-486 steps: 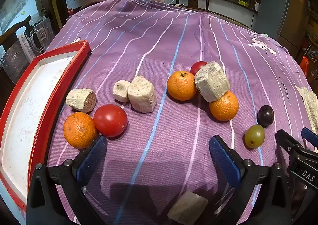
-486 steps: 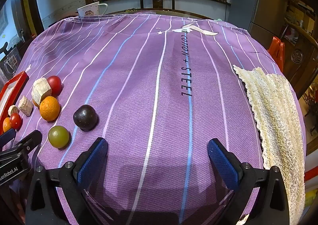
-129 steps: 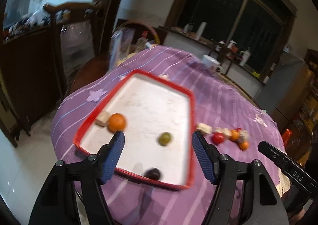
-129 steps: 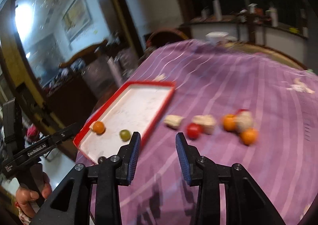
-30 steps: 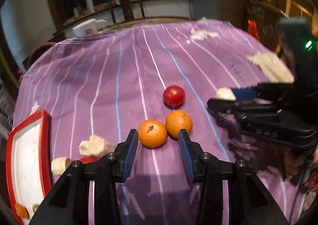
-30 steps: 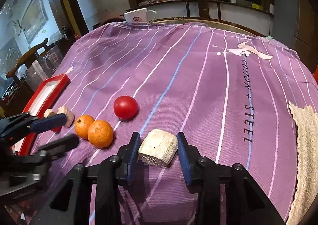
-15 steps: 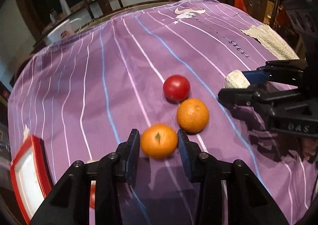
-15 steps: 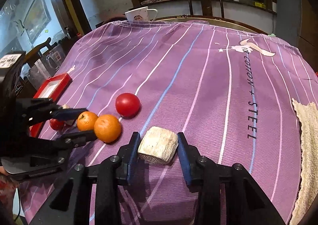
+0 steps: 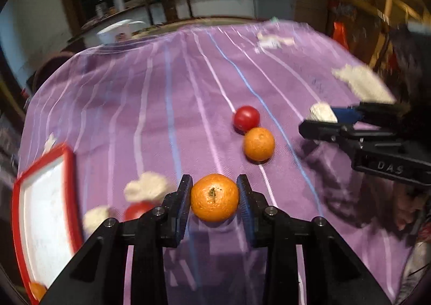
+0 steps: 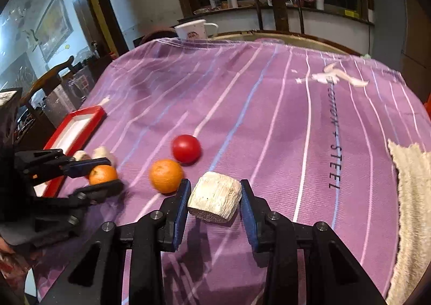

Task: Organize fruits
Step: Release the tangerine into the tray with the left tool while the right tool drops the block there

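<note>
Since half a second ago your left gripper (image 9: 214,198) has lifted the orange (image 9: 214,197), clamped at lower centre; your right gripper (image 10: 214,198) still pinches the pale block (image 10: 214,198).

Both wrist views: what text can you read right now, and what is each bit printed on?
"DAS": on the right gripper body, left wrist view.
"STEEL": on the purple tablecloth; the word above it is blurred.
Mug: a printed picture, no legible words.
Counter bottles: too small to read.
</note>
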The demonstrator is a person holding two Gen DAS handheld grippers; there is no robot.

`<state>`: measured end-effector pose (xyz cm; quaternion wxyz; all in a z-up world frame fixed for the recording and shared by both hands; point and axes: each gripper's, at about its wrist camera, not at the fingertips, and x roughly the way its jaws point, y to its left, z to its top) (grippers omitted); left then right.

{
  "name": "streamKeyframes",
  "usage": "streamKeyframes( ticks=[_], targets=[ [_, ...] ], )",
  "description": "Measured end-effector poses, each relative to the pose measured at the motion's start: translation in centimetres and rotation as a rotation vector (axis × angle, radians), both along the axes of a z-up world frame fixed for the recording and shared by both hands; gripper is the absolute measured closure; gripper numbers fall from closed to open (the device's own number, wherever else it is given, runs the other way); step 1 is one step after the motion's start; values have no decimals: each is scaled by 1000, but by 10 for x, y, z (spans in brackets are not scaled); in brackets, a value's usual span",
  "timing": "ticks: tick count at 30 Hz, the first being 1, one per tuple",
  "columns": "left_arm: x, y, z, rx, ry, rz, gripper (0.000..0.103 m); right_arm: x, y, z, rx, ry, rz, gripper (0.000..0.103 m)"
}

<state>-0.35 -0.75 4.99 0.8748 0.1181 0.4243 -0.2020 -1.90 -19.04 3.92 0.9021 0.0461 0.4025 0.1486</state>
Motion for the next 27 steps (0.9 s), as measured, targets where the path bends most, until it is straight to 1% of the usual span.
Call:
streamKeyframes(
  ticks=[3, 5, 7, 9, 12, 14, 16, 18, 21, 24, 27],
  targets=[
    [-9, 43, 19, -66, -12, 80, 70, -8, 16, 20, -4, -25, 36, 64],
    [-12, 81, 28, -88, -13, 156, 70, -10, 33, 33, 7, -33, 75, 64],
    [-12, 117, 32, -68, -30, 242, 70, -10, 53, 43, 22, -35, 117, 64],
    [-9, 152, 32, -58, -27, 327, 70, -9, 80, 51, 40, -28, 166, 63],
    [-2, 212, 31, -95, -8, 462, 70, -3, 132, 57, 68, -1, 250, 63],
    [4, 239, 29, -89, -13, 529, 70, 2, 165, 57, 66, 6, 292, 63],
    [8, 257, 26, -97, -5, 562, 70, 9, 206, 53, 61, 23, 342, 63],
    [15, 269, 20, -96, 12, 591, 70, 13, 237, 46, 63, 48, 376, 63],
    [24, 279, 9, -76, 40, 614, 70, 18, 283, 31, 20, 69, 416, 63],
    [30, 289, -5, -84, 80, 636, 70, 23, 315, 13, -29, 86, 438, 63],
    [32, 292, -15, -78, 98, 654, 70, 28, 332, -2, -49, 109, 451, 63]
  ],
)
